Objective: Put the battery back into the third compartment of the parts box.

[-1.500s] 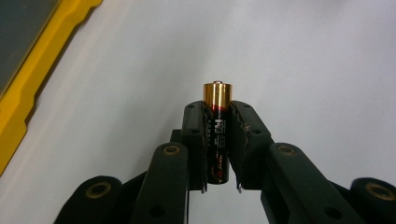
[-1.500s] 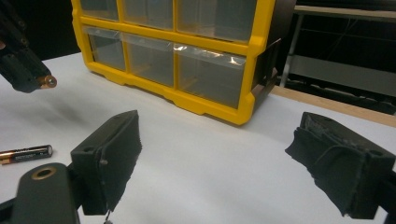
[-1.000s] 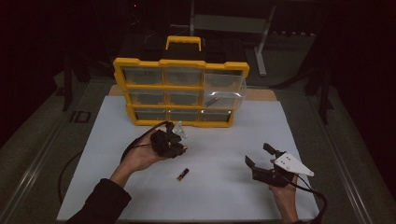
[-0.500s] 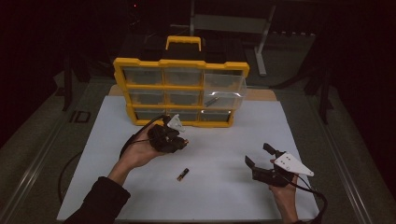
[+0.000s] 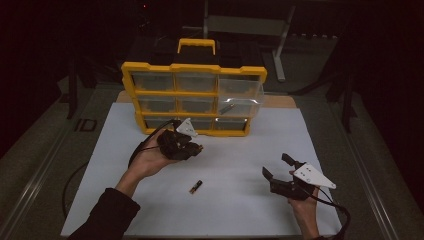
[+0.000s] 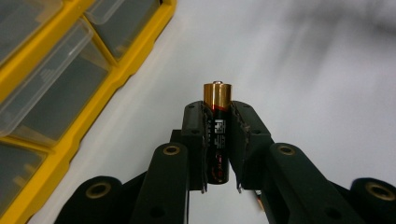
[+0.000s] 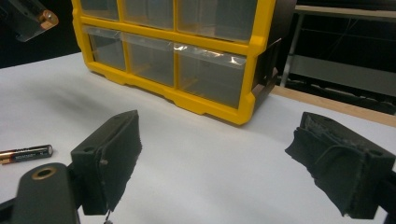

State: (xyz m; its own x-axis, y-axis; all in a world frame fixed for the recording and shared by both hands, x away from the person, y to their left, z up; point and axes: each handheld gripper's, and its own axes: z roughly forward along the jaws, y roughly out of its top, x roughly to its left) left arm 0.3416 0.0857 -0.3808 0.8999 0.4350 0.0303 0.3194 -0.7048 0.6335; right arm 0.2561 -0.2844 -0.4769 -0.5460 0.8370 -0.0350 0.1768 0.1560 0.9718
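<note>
The left gripper's (image 6: 217, 135) two black fingers (image 6: 196, 135) are pinching a battery (image 6: 217, 119) between their pads, its gold end sticking out past the tips, while the right gripper's (image 7: 224, 158) fingers (image 7: 109, 156) are standing wide apart with nothing between them.

The white mat (image 5: 235, 210) is covering the table, and everything else is sitting on it or hanging over it. The yellow drawer cabinet (image 5: 195, 67) is standing upright at the far edge of the mat, its black body showing behind the frame and its yellow handle sticking up on top. Its clear drawers are lying in three rows; the right-hand drawer of the middle row (image 5: 240, 102) is poking out toward the person, with a small thing lying inside, too small to tell.

The left gripper is hovering just in front of the cabinet's bottom row, toward its left half, cupped in the person's left hand (image 5: 150, 160). The right gripper is hovering well in front of the cabinet, off past its right end.

A second battery (image 5: 195, 187) is lying flat on the mat, well in front of the cabinet's middle, apart from both grippers.
</note>
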